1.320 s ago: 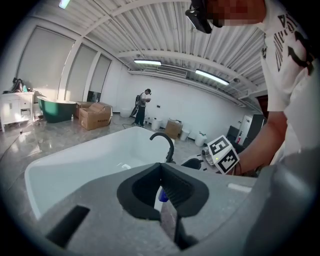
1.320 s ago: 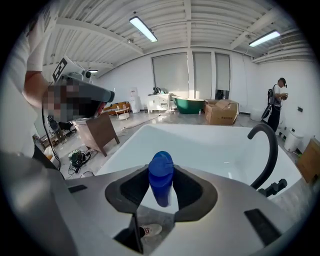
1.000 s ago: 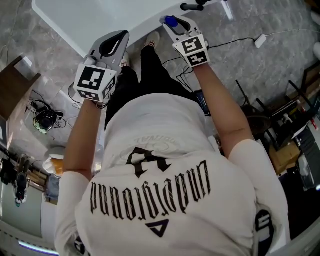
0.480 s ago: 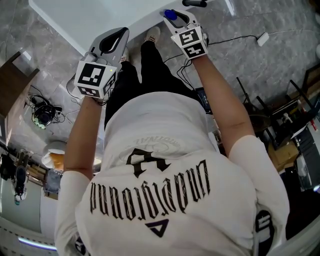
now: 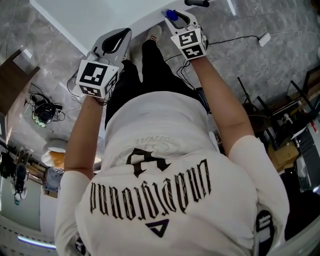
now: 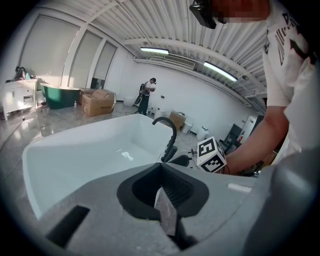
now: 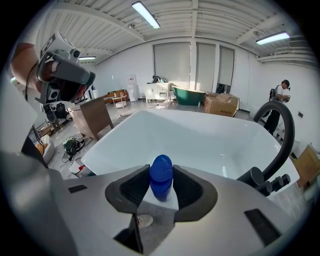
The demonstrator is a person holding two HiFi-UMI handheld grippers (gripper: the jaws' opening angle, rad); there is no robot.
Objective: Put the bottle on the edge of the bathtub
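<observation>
A bottle with a blue cap (image 7: 161, 175) and a pale body stands upright between the jaws of my right gripper (image 7: 161, 184), which is shut on it. In the head view the cap (image 5: 171, 15) shows at the tip of the right gripper (image 5: 176, 19), over the near rim of the white bathtub (image 5: 85, 22). Whether the bottle's base touches the rim is hidden. My left gripper (image 6: 161, 172) hovers shut and empty over the tub's rim (image 6: 35, 165), left of the right one (image 5: 114, 44).
A black curved faucet (image 7: 277, 132) rises at the tub's right side. Cables and a headset (image 5: 44, 116) lie on the grey floor at left beside a wooden cabinet (image 5: 11, 85). Black stands (image 5: 280, 120) crowd the right. A person (image 6: 146, 95) stands far off.
The right gripper with the bottle has sunk a little toward the tub's rim. The left gripper has hardly moved.
</observation>
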